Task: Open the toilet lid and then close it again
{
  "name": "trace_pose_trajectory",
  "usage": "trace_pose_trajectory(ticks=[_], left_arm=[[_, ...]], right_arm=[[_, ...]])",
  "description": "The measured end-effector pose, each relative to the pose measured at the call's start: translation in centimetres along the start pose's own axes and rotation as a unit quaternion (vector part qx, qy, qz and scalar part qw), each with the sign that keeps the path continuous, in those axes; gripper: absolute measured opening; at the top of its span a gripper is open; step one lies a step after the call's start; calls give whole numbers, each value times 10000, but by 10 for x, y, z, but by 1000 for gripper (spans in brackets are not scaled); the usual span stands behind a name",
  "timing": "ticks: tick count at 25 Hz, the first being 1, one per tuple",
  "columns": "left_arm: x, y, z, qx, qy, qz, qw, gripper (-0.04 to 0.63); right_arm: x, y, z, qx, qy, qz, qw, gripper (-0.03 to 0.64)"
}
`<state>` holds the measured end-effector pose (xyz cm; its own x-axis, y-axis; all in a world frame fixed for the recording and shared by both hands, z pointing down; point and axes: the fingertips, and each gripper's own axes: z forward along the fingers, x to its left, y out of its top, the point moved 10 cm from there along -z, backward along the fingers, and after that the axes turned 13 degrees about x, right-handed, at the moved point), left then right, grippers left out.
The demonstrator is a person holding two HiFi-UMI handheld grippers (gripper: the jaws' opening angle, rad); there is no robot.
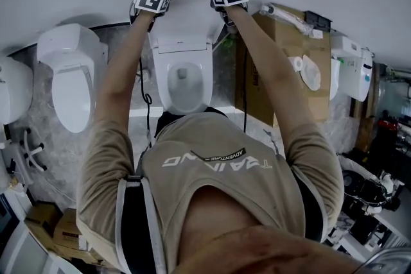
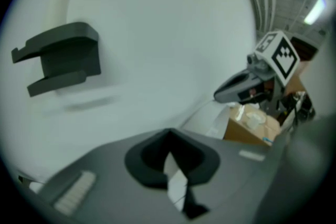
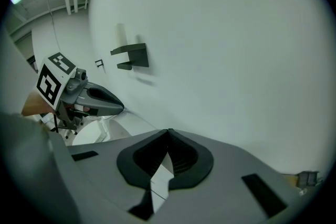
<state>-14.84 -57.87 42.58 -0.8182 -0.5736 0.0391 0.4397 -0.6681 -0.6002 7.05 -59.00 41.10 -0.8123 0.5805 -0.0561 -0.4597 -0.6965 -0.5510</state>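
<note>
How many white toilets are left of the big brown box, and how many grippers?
Toilets: 3, middle toilet, left toilet, far-left toilet
Grippers: 2, left gripper, right gripper, both clamping the middle toilet's lid
Total: 5

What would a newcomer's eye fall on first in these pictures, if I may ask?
The person leaning over a white toilet fills the head view, arms stretched forward. The toilet lid stands raised above the open bowl, and the left gripper and right gripper sit at its top corners, each shut on a white sliver, apparently its edge. A second toilet stands to the left.
</note>
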Motion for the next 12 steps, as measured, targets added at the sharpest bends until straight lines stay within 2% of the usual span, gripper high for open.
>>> trace_pose_trajectory(ticks=[5, 12], left_arm=[[-4, -2, -2, -5, -19, -10, 10000, 0], [-5, -4, -5, 40, -42, -29, 10000, 0]], right_arm=[[-10, 12, -4, -108, -3, -21, 9999, 11], [-17, 23, 12, 373, 118, -193, 9990, 11]])
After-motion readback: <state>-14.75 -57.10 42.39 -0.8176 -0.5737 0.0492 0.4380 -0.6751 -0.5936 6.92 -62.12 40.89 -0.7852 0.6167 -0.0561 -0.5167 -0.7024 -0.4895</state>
